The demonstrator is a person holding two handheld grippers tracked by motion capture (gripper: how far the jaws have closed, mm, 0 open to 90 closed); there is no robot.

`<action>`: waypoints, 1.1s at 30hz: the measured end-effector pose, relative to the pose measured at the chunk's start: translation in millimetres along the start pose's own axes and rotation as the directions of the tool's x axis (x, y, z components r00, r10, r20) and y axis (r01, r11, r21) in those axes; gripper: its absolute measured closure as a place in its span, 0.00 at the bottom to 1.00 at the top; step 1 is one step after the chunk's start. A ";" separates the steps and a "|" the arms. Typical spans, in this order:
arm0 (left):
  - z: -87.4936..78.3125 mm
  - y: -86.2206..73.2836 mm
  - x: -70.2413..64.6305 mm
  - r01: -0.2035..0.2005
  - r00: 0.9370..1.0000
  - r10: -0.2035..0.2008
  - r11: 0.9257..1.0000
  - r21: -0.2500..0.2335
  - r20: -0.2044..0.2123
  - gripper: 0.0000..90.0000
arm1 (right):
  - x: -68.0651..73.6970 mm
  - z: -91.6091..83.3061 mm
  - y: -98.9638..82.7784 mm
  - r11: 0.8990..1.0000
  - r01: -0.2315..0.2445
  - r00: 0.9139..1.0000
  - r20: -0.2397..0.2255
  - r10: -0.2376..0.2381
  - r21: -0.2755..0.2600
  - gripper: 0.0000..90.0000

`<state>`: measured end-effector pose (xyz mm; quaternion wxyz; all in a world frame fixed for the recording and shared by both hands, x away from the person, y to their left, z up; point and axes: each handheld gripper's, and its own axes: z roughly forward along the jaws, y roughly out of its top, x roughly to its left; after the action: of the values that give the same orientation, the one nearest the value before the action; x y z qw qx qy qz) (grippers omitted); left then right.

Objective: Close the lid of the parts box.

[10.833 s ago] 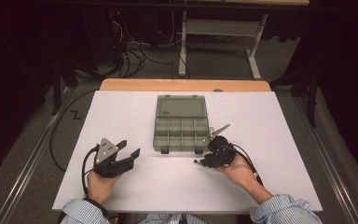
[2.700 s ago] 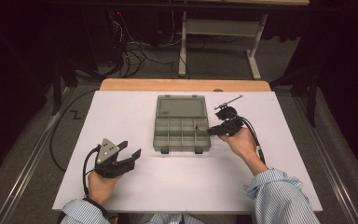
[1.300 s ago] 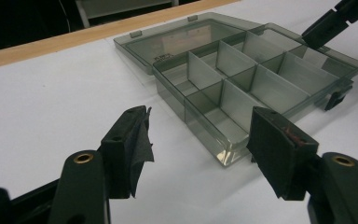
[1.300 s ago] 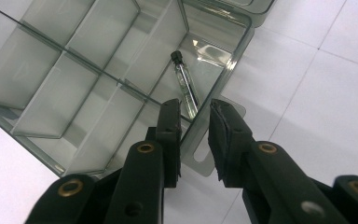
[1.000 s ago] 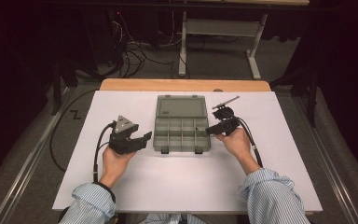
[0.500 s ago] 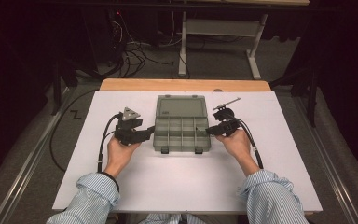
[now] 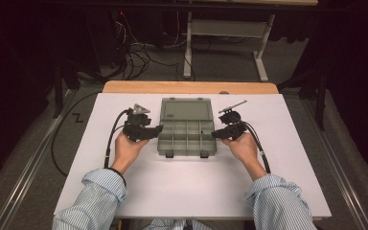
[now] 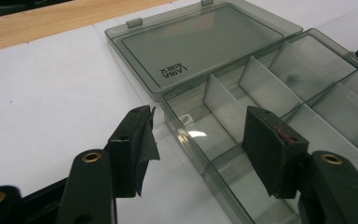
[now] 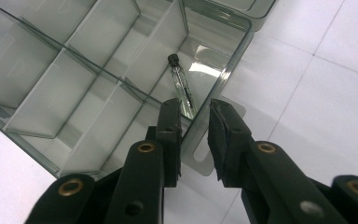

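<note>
Grey compartment box at table centre, lid flat open toward 12 o'clock. Left gripper at 9 o'clock, jaws apart astride the box's wall, just been closing. Right gripper at 3 o'clock, jaws narrowly apart astride the opposite wall; 1 vial inside.

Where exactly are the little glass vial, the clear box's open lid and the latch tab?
glass vial (image 9: 182, 86): right gripper view, middle of its clear tube.
open lid (image 8: 200, 39): left gripper view, centre of the flat panel.
latch tab (image 9: 200, 156): right gripper view, its slotted flap.
</note>
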<state>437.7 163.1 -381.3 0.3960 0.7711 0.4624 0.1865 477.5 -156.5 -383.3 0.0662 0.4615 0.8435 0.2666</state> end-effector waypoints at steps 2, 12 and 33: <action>2.7 3.1 0.3 -0.004 1.000 0.004 1.000 0.008 -0.007 0.47 | -0.3 0.1 0.0 1.000 0.003 1.000 -0.001 -0.003 -0.001 0.85; 18.0 17.7 1.7 -0.024 1.000 0.023 0.998 0.066 0.006 0.47 | -0.9 0.2 -0.2 1.000 0.009 1.000 -0.003 -0.009 -0.004 0.85; 42.6 43.7 16.1 0.039 0.999 -0.036 0.986 0.165 -0.024 0.47 | -0.5 0.3 -0.9 1.000 0.016 1.000 0.000 -0.016 -0.010 0.85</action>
<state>498.3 146.9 -374.6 0.3293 0.7905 0.4947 0.1480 477.2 -157.1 -384.1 0.0707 0.4545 0.8458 0.2702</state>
